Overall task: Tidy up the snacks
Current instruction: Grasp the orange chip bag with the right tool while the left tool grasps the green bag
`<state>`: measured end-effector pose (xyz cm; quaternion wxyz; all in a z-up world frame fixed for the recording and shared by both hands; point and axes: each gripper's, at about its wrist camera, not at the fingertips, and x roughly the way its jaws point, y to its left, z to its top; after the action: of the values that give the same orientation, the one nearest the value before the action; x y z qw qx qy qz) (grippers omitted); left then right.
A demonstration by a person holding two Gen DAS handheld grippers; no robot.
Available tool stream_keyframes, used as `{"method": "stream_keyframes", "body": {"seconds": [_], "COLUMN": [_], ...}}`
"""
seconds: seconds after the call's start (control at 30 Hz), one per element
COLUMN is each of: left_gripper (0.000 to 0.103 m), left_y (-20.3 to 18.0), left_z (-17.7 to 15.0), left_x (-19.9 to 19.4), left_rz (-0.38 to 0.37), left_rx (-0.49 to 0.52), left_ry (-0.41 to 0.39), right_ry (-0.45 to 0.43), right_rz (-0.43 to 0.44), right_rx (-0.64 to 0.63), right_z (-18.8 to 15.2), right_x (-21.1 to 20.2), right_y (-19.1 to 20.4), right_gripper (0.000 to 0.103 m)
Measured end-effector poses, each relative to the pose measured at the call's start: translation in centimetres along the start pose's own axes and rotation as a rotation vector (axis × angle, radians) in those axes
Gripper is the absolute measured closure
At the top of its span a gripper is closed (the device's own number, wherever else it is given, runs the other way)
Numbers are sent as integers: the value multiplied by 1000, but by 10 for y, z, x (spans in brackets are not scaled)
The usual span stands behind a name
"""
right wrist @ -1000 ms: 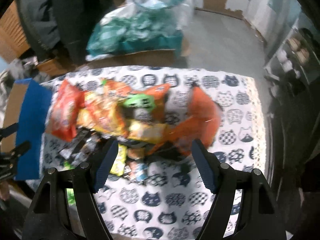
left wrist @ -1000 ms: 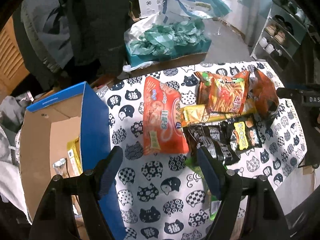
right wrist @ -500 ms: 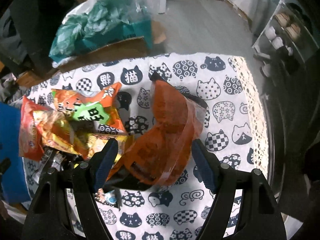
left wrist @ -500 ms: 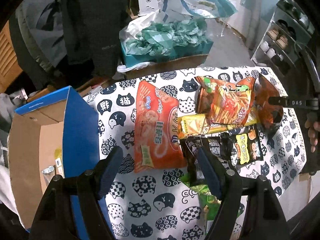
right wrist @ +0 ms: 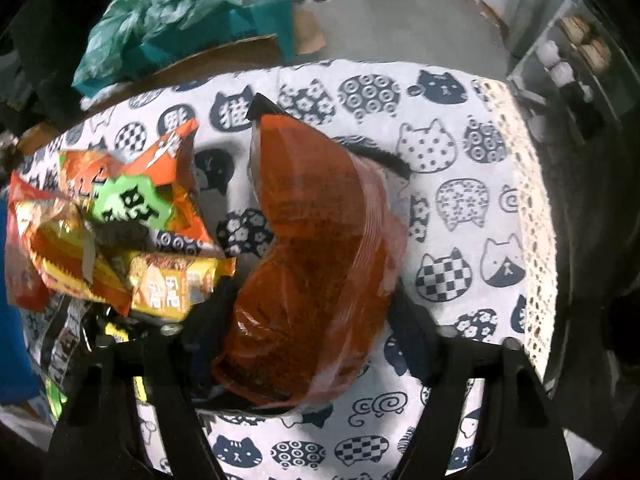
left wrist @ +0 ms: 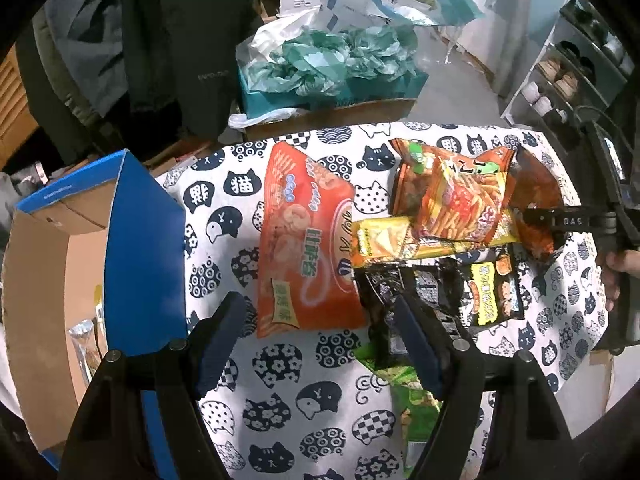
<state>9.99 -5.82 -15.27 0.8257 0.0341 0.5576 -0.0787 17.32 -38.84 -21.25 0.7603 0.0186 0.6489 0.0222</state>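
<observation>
A pile of snack packs lies on the cat-print tablecloth point(left wrist: 300, 392). A big orange prawn-cracker bag point(left wrist: 308, 240) lies at the left of the pile, with a fries bag point(left wrist: 460, 196), a yellow pack point(left wrist: 400, 240) and dark packs point(left wrist: 488, 292) beside it. My left gripper point(left wrist: 320, 344) is open above the near edge of the prawn-cracker bag. My right gripper point(right wrist: 304, 344) is open, its jaws on either side of a dark orange transparent bag point(right wrist: 316, 264); the same bag point(left wrist: 536, 200) shows in the left wrist view.
An open cardboard box with a blue flap point(left wrist: 136, 248) stands left of the table, with packets inside. A teal box of green plastic bags point(left wrist: 332, 68) sits behind the table. A shoe rack point(left wrist: 568, 76) is at the right. The table edge point(right wrist: 536, 216) runs right of the orange bag.
My right gripper has moved forward and down to straddle the dark orange bag. My left gripper has shifted right, off the box and toward the prawn-cracker bag.
</observation>
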Motion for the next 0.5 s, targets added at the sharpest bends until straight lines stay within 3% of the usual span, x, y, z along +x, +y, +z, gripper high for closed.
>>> {"method": "stream_keyframes", "body": {"seconds": [0.07, 0.3, 0.5], "left_gripper": [25, 24, 24], "left_y": [-2, -22, -40], "left_z": [-2, -19, -36], "left_x": [-4, -13, -4], "left_rz": [-22, -120, -163], "left_rx": [-12, -17, -22], "left_ry": [-7, 28, 102], "right_ry": [4, -33, -36], "right_rz": [19, -55, -36], "right_rx": [-14, -64, -104], "right_z": [-3, -24, -48], "right_x": [-2, -22, -40], "right_y": [2, 8, 16], "right_gripper": [55, 57, 57]}}
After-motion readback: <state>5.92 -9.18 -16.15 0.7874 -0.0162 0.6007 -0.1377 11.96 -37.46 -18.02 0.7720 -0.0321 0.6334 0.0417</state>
